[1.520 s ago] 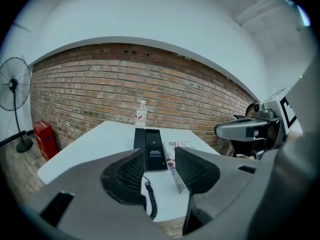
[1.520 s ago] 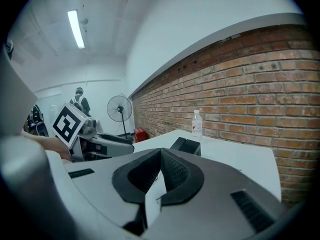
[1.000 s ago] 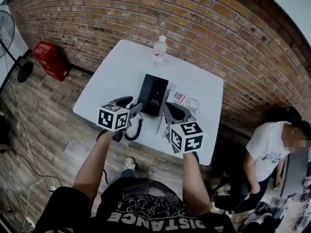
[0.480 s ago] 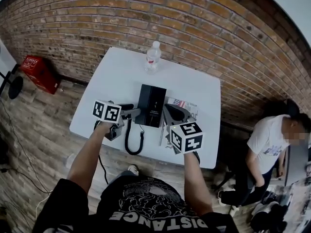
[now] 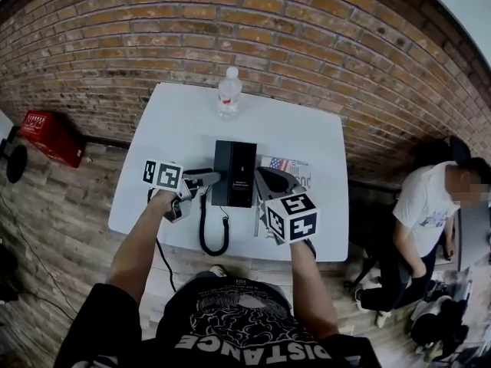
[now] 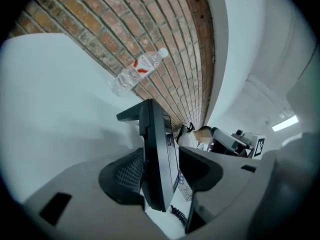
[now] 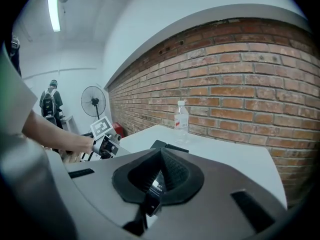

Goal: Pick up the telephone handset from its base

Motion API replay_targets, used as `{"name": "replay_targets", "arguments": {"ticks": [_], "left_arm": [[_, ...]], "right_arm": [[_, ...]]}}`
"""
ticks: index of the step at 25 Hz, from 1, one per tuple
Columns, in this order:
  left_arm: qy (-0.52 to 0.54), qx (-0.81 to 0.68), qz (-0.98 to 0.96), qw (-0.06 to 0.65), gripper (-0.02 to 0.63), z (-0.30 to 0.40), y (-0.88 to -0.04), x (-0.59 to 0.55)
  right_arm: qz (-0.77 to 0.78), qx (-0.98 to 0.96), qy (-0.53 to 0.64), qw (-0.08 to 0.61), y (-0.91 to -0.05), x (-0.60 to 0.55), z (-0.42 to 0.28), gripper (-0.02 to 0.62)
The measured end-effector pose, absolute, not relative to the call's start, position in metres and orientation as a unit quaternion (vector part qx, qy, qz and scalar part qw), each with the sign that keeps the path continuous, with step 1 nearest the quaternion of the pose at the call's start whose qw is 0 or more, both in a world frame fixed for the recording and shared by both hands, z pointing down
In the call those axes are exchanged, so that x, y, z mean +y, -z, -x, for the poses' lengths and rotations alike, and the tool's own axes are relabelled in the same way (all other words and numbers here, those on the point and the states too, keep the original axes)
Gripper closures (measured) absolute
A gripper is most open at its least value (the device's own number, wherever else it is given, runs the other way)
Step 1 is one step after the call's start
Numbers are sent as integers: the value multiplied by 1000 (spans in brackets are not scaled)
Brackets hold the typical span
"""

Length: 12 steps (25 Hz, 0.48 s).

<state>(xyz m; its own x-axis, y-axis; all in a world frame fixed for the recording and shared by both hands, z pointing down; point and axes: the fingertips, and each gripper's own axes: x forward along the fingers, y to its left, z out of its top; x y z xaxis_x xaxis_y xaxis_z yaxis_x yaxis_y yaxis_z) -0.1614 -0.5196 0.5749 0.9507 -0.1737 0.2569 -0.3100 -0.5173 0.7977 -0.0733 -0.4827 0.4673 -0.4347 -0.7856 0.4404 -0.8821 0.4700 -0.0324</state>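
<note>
The black telephone [image 5: 234, 173] lies at the middle of the white table [image 5: 307, 133], and its coiled cord [image 5: 212, 234] loops toward the near edge. I cannot tell the handset apart from the base. My left gripper [image 5: 209, 179] is at the phone's left edge, rolled on its side. Its jaws stand wide open around that edge of the telephone [image 6: 156, 149]; one pad [image 6: 125, 176] is close against it and the other stands apart. My right gripper [image 5: 266, 178] hovers by the phone's near right corner. In the right gripper view the right gripper [image 7: 161, 155] has its pads meeting, holding nothing.
A clear water bottle [image 5: 228, 92] stands at the table's far edge by the brick wall. A printed paper [image 5: 290, 167] lies right of the phone. A seated person [image 5: 422, 225] is right of the table, a red box [image 5: 46, 134] on the floor at left, a fan [image 7: 95, 101] beyond.
My left gripper rolled onto its side, dropped toward the table and came around the phone's left edge with its jaws wider. The right gripper shifted only slightly.
</note>
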Motion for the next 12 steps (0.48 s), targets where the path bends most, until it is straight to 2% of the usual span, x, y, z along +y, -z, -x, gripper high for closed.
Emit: {"name": "replay_targets", "arguments": {"ticks": [4, 7, 9, 12], "left_arm": [[-89, -117, -863, 483, 390, 155, -583, -522], [-90, -108, -861, 489, 416, 151, -585, -525], [-86, -102, -854, 502, 505, 151, -585, -526], [-80, -93, -839, 530, 522, 150, -585, -526]], "right_arm": [[-507, -831, -138, 184, -473, -485, 71, 595], [-509, -829, -142, 186, -477, -487, 71, 595], [-511, -826, -145, 189, -480, -486, 69, 595], [-518, -821, -149, 189, -483, -486, 63, 595]]}}
